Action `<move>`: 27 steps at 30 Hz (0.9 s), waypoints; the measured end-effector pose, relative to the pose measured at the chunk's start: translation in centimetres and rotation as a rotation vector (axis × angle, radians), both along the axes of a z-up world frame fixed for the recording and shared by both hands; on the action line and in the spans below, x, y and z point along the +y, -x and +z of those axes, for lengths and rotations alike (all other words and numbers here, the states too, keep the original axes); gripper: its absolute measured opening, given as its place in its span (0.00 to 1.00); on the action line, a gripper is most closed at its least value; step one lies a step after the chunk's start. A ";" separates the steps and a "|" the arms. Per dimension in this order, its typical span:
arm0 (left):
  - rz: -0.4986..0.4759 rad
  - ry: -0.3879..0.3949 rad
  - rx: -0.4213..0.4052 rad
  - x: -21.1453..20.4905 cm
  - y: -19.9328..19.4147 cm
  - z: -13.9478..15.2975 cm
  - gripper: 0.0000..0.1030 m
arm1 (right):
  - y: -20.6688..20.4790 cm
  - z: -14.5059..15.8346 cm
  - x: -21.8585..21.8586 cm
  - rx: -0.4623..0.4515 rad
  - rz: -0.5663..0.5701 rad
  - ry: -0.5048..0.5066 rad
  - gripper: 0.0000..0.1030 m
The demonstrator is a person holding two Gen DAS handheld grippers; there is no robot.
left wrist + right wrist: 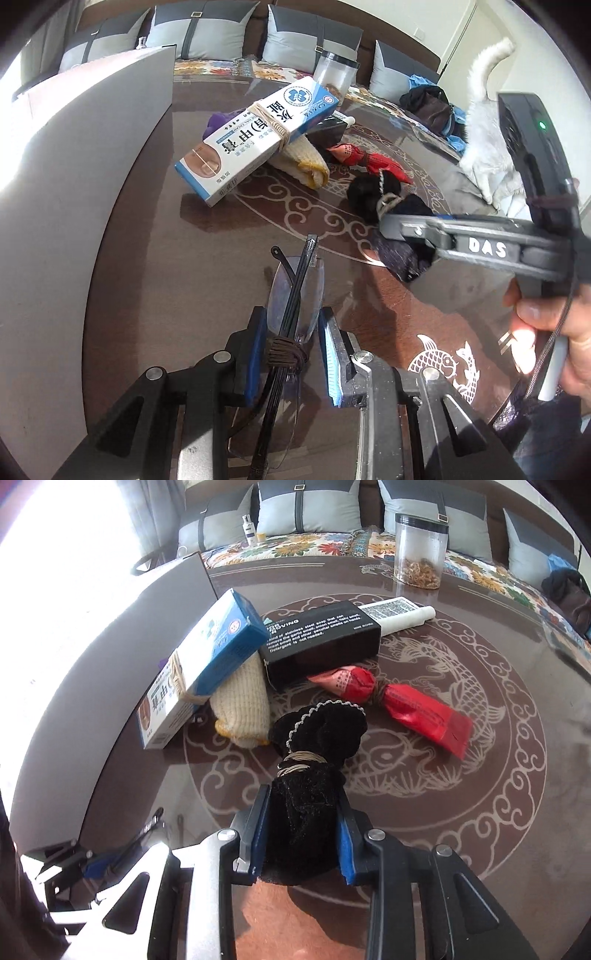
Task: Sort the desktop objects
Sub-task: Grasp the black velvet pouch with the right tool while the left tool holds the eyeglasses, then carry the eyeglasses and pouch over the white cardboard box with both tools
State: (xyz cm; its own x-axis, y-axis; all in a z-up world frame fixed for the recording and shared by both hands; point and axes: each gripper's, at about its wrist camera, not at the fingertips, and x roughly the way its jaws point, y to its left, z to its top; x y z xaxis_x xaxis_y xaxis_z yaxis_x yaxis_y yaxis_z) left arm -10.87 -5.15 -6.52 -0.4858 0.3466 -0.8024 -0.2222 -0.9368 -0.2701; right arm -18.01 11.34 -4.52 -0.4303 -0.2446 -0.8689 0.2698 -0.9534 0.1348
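Note:
My left gripper (291, 354) is shut on folded rimless glasses (295, 291) tied with brown cord, held above the brown table (155, 258). My right gripper (301, 834) is shut on a black velvet bundle (314, 760) tied with string; the bundle also shows in the left wrist view (373, 195). A blue and white medicine box (255, 136) leans on a cream knitted glove (242, 705). A red packet (402, 705) tied in the middle lies right of the bundle. A black box (325, 642) and a white tube (399, 613) lie behind.
A grey carton wall (74, 184) stands at the table's left. A clear jar (421, 550) stands at the far edge. A sofa with cushions (306, 506) runs behind the table. A white cat (487, 122) stands at the right.

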 end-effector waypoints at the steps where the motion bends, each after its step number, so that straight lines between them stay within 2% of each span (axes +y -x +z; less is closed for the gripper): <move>1: 0.000 0.001 -0.001 0.0 0.0 0.0 0.27 | -1.2 0.0 0.6 -0.009 0.014 -0.002 0.31; 4: -0.003 -0.008 -0.005 0.1 -0.1 0.0 0.27 | -5.2 -0.1 2.4 -0.026 0.037 -0.025 0.33; 6: -0.003 -0.011 -0.006 0.2 -0.3 0.0 0.27 | -6.9 -0.3 3.5 -0.024 0.016 -0.032 0.44; 7: -0.002 -0.014 -0.008 0.3 -0.5 0.0 0.27 | -7.1 -0.3 4.0 -0.023 0.004 -0.031 0.57; 8: 0.001 -0.020 -0.012 0.2 -0.3 0.1 0.27 | -7.3 -0.4 4.2 -0.014 -0.006 -0.036 0.62; 10: 0.008 -0.042 -0.020 0.0 -0.5 0.1 0.27 | -7.1 -0.4 4.2 0.004 -0.020 -0.027 0.62; 12: 0.013 -0.059 -0.009 -0.1 -0.8 0.6 0.27 | -6.8 -0.8 3.7 -0.002 -0.007 -0.017 0.61; 14: 0.011 -0.064 0.022 -0.2 -1.4 1.7 0.27 | -6.6 -1.2 2.5 -0.007 0.030 -0.078 0.31; 15: 0.010 -0.070 0.037 -0.2 -1.8 2.3 0.27 | -6.9 -1.0 2.1 0.011 0.039 -0.107 0.31; 20: 0.015 -0.169 0.090 -1.5 -3.7 6.6 0.26 | -8.9 2.7 1.9 0.089 0.045 -0.057 0.30; 21: 0.025 -0.192 0.107 -2.1 -4.2 7.6 0.24 | -9.2 3.8 1.6 0.112 0.054 -0.054 0.30; 22: 0.035 -0.212 0.121 -3.0 -4.6 8.7 0.09 | -9.4 4.9 1.3 0.134 0.064 -0.044 0.30; 27: 0.117 -0.267 0.188 -8.1 -6.6 12.5 0.09 | -8.8 10.0 -2.6 0.223 0.123 0.044 0.30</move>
